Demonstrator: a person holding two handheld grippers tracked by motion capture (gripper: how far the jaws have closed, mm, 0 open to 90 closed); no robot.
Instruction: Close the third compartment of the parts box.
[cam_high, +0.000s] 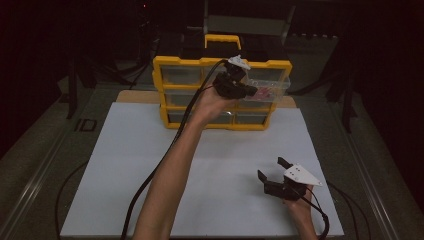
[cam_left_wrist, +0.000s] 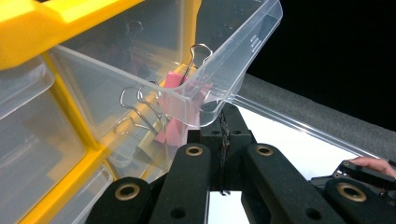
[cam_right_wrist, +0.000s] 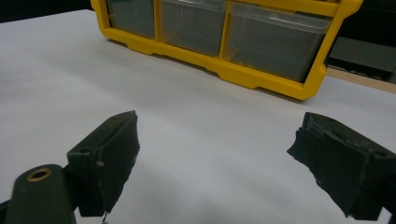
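A yellow organizer (cam_high: 172, 62) with clear drawers stands at the far side of the white board (cam_high: 150, 165). My left gripper (cam_high: 252, 91) is raised at its top row, shut on the front lip of a clear drawer (cam_high: 274, 82) that is pulled out and tilted. Pink binder clips (cam_high: 267, 93) lie inside it. In the left gripper view the jaws meet under the drawer (cam_left_wrist: 233, 51) lip, left gripper (cam_left_wrist: 223, 122), with binder clips (cam_left_wrist: 173, 81) and their wire handles behind the clear wall. My right gripper (cam_high: 271, 168) rests near the board's front right, open and holding nothing.
The organizer (cam_right_wrist: 261, 77) has more shut drawers in its lower rows. A black cable (cam_high: 150, 180) trails from the left gripper along the forearm. Bare white board (cam_right_wrist: 187, 102) lies between the right gripper (cam_right_wrist: 215, 154) and the organizer. Dark surroundings ring the table.
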